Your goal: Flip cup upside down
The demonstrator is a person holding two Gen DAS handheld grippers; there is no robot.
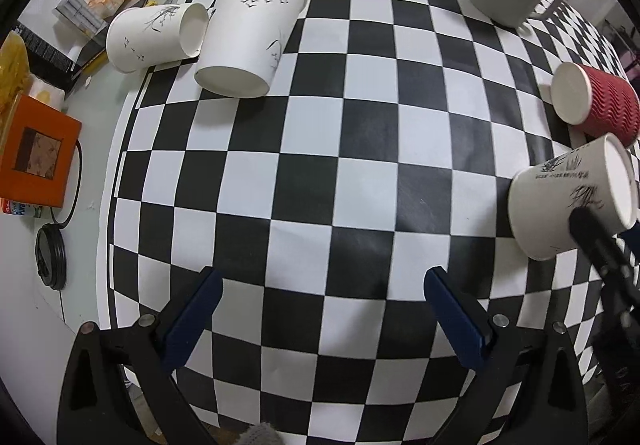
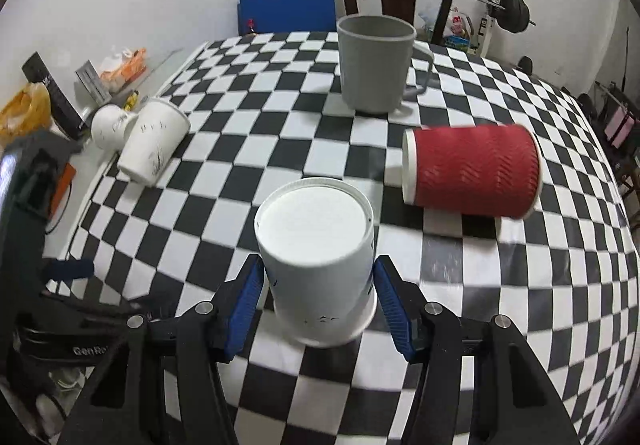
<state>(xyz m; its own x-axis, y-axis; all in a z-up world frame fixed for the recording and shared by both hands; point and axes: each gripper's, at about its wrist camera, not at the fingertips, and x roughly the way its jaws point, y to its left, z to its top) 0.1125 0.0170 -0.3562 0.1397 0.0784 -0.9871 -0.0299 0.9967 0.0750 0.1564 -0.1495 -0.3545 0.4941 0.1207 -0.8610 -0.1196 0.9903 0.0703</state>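
Observation:
A white paper cup [image 2: 320, 265] stands between the blue pads of my right gripper [image 2: 318, 297], bottom up and a little tilted, its rim at or just above the checkered cloth [image 2: 440, 285]. The pads sit close to both sides of the cup; contact is not clear. The same cup shows in the left wrist view [image 1: 572, 201], with a right finger against it. My left gripper [image 1: 320, 309] is open and empty above the cloth [image 1: 320, 165].
A red ribbed cup [image 2: 476, 173] lies on its side to the right. A grey mug [image 2: 376, 65] stands upright behind it. Two white paper cups [image 1: 248, 33] lie at the far left. Boxes and clutter [image 1: 36, 153] line the cloth's left edge.

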